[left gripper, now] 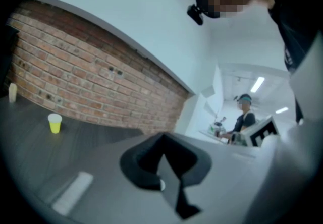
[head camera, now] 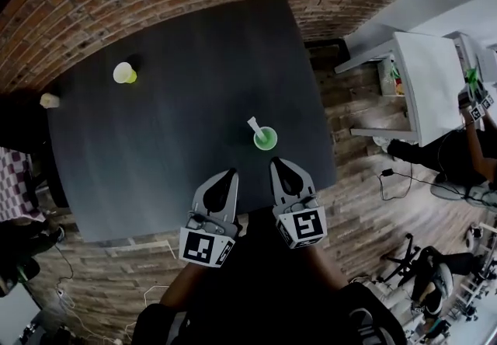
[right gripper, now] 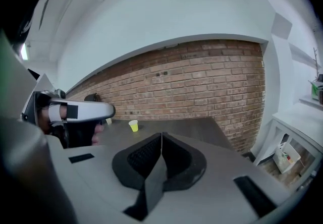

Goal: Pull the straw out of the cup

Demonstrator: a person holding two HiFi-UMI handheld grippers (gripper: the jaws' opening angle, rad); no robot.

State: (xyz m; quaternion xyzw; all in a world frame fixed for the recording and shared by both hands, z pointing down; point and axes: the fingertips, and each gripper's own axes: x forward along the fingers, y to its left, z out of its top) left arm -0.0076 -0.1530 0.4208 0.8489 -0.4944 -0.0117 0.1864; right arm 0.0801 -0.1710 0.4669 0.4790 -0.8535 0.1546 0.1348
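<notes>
jaws closed, empty, on left gripper (head camera: 230,175) and right gripper (head camera: 277,163), near cup (head camera: 265,138) holding straw (head camera: 255,127).

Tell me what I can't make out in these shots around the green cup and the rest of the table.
1. Green cup and straw: only the head view shows them, too small to tell whether the cup holds liquid.
2. Pale object at the table left edge: too small to identify in the head view, blurred in the left gripper view.
3. Yellow cup: contents too small to tell in any view.
</notes>
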